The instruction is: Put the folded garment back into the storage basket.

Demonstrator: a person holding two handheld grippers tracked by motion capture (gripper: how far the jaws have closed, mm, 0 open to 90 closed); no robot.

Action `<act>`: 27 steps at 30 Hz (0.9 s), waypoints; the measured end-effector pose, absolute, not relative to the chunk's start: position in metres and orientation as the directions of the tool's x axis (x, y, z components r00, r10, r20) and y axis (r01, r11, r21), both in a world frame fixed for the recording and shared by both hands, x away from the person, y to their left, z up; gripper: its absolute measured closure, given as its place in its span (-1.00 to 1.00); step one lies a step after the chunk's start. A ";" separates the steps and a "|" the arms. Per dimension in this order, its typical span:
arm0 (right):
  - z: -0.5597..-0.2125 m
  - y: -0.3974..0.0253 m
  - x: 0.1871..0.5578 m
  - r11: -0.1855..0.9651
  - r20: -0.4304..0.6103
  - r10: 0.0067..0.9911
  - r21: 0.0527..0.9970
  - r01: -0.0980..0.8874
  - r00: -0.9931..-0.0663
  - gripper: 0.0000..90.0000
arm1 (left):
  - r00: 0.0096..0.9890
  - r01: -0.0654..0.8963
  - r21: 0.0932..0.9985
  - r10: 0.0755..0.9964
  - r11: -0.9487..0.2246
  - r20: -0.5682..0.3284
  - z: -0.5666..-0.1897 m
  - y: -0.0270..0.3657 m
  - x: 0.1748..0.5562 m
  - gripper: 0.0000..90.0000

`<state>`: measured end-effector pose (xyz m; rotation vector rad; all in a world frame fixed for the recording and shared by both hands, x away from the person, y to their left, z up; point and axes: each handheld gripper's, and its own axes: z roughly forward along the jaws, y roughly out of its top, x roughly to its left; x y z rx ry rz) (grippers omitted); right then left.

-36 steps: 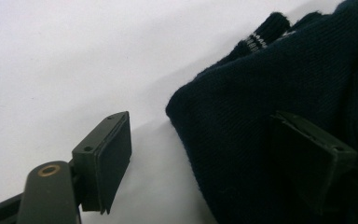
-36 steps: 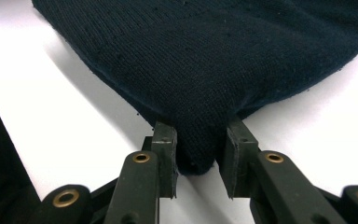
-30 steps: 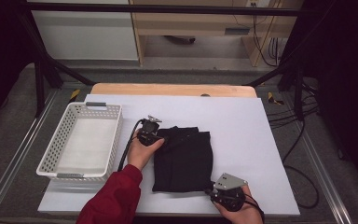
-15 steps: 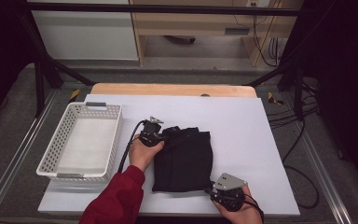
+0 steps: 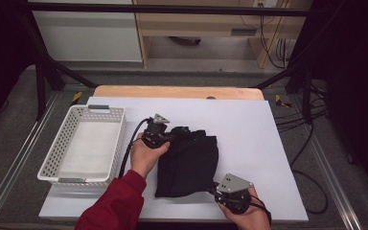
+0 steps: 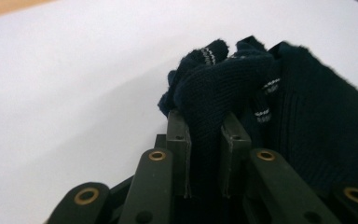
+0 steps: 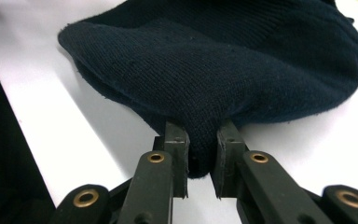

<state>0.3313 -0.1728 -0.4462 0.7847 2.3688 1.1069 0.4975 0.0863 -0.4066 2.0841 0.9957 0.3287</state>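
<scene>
A dark navy knitted garment [image 5: 189,160] lies folded on the white table top [image 5: 249,129]. My left gripper [image 5: 165,138] is shut on its far left corner, where thin white stripes show on the bunched knit [image 6: 214,88]. My right gripper [image 5: 217,194] is shut on the near right edge of the garment [image 7: 214,70], and a fold of knit is pinched between its jaws. A hand in a red sleeve [image 5: 117,203] holds the left gripper.
A white plastic basket [image 5: 84,143] stands at the left of the table, with nothing in it that I can see. The right half of the white top is bare. Beyond the table's far wooden edge [image 5: 177,92] are cables and shelving.
Both grippers have kept their hold on the garment. The left hand and the garment's far corner have shifted very slightly; otherwise nothing has moved.
</scene>
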 end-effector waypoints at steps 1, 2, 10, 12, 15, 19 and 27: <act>-0.444 -0.171 0.332 0.528 -0.126 0.636 0.790 0.310 -0.761 0.75 | 0.659 0.543 0.748 0.746 -0.383 -0.096 -0.407 0.086 0.497 0.73; -0.441 -0.170 0.332 0.530 -0.130 0.632 0.792 0.304 -0.764 0.75 | 0.665 0.526 0.758 0.742 -0.384 -0.085 -0.398 0.087 0.495 0.73; -0.419 -0.161 0.341 0.529 -0.146 0.621 0.803 0.274 -0.770 0.75 | 0.667 0.459 0.801 0.744 -0.384 -0.027 -0.361 0.095 0.489 0.73; -0.412 -0.157 0.345 0.526 -0.150 0.616 0.809 0.263 -0.773 0.75 | 0.669 0.447 0.806 0.743 -0.388 -0.013 -0.351 0.098 0.488 0.73; -0.401 -0.149 0.351 0.531 -0.162 0.606 0.812 0.244 -0.779 0.75 | 0.668 0.425 0.814 0.744 -0.397 0.015 -0.336 0.104 0.487 0.73; -0.386 -0.135 0.360 0.536 -0.176 0.588 0.815 0.218 -0.789 0.75 | 0.655 0.401 0.827 0.755 -0.393 0.041 -0.317 0.118 0.486 0.73; -0.352 -0.094 0.378 0.555 -0.214 0.532 0.819 0.146 -0.819 0.75 | 0.610 0.383 0.845 0.789 -0.372 0.070 -0.286 0.165 0.483 0.73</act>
